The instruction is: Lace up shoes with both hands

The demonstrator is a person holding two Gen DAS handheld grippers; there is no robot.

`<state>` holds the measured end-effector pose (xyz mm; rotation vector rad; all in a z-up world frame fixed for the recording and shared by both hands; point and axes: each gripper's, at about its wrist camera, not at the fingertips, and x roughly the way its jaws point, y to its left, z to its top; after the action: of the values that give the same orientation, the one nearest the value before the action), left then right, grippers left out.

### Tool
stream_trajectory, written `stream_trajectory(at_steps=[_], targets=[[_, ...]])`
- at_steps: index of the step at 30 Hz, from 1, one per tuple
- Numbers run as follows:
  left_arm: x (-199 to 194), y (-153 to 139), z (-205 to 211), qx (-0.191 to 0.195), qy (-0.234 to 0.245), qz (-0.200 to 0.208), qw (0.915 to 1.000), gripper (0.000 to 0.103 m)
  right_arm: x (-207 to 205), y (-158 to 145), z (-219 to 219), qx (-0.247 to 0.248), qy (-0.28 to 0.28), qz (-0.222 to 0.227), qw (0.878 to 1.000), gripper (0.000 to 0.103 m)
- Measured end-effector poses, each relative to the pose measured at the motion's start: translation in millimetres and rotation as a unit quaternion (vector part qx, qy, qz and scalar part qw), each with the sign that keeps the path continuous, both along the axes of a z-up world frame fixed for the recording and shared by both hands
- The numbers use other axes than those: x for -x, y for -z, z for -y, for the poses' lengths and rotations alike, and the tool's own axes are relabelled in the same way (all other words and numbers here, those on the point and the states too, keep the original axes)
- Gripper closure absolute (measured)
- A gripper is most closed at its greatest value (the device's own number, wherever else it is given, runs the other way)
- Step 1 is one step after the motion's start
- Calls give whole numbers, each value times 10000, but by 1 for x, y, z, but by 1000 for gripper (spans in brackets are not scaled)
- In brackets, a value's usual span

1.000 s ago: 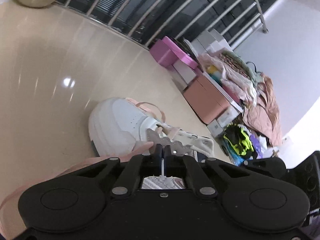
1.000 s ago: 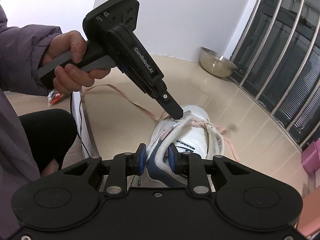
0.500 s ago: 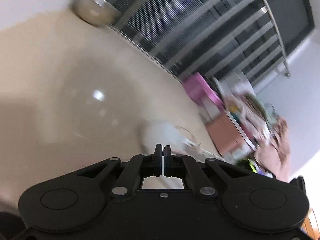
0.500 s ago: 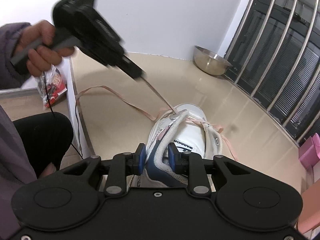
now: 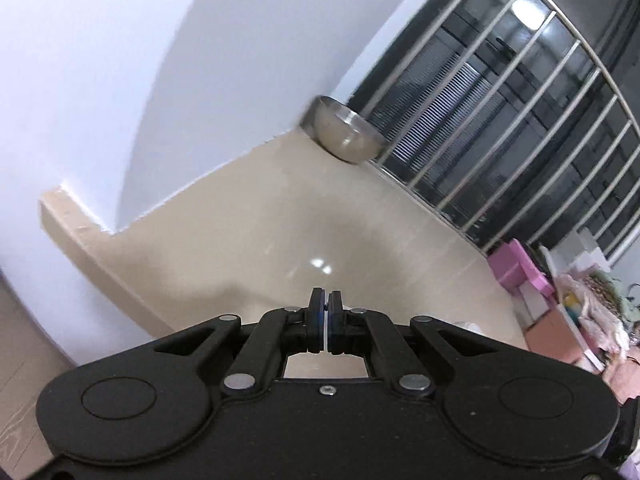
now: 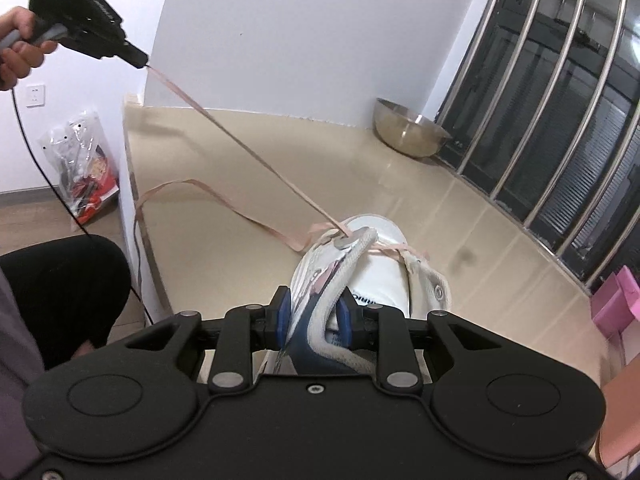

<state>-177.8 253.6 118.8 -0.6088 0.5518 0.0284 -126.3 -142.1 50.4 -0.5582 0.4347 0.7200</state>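
Note:
A white sneaker (image 6: 376, 276) lies on the beige floor in the right wrist view. My right gripper (image 6: 314, 314) is shut on the shoe's padded collar near the heel. My left gripper (image 6: 138, 58) is raised high at the upper left, shut on the end of a pink lace (image 6: 240, 148). The lace runs taut from its tip down to an eyelet on the shoe's left side. A second length of pink lace (image 6: 208, 192) lies slack in a loop on the floor. In the left wrist view the left gripper (image 5: 327, 312) is shut and the shoe is hidden.
A steel bowl (image 6: 408, 132) stands by the barred window (image 6: 560, 120) at the back; it also shows in the left wrist view (image 5: 344, 136). Pink boxes (image 5: 520, 272) and piled clothes lie at the right. A plastic bag (image 6: 84, 160) and my knee (image 6: 60, 292) are on the left.
My left gripper has pulled up and away to the left from the shoe, drawing the pink lace taut through the eyelet. The right gripper has kept its hold on the collar.

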Motion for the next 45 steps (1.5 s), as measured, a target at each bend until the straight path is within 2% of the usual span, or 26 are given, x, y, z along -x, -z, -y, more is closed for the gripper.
stream_trajectory(at_steps=[5, 10, 18, 25, 30, 33, 38, 41, 45], targets=[[14, -6, -1, -61, -225, 62, 9997, 102, -18, 0, 3, 39, 156, 91, 9998, 78], [34, -17, -11, -31, -405, 226, 9989, 102, -53, 0, 5, 117, 396, 190, 9990, 78], [60, -13, -26, 118, -885, 95, 9960, 102, -84, 4, 0, 129, 696, 332, 9969, 77], [66, -21, -27, 114, -975, 184, 9950, 102, -102, 8, 1, 60, 976, 381, 9945, 77], [67, -24, -27, 130, -1064, 246, 9939, 102, -121, 11, -1, -117, 1411, 450, 9889, 77], [67, -26, -25, 237, -956, 297, 9947, 102, -133, 13, -3, -178, 1574, 508, 9861, 77], [65, -47, -9, 298, -552, 673, 9958, 102, -163, 15, -8, -282, 1992, 596, 9777, 77], [58, -55, 9, 352, -184, 862, 9955, 102, -192, 15, -8, -427, 2358, 589, 9691, 77], [27, -44, 54, 511, 507, 888, 9935, 102, -241, 14, 1, -832, 2964, 455, 9503, 79]])
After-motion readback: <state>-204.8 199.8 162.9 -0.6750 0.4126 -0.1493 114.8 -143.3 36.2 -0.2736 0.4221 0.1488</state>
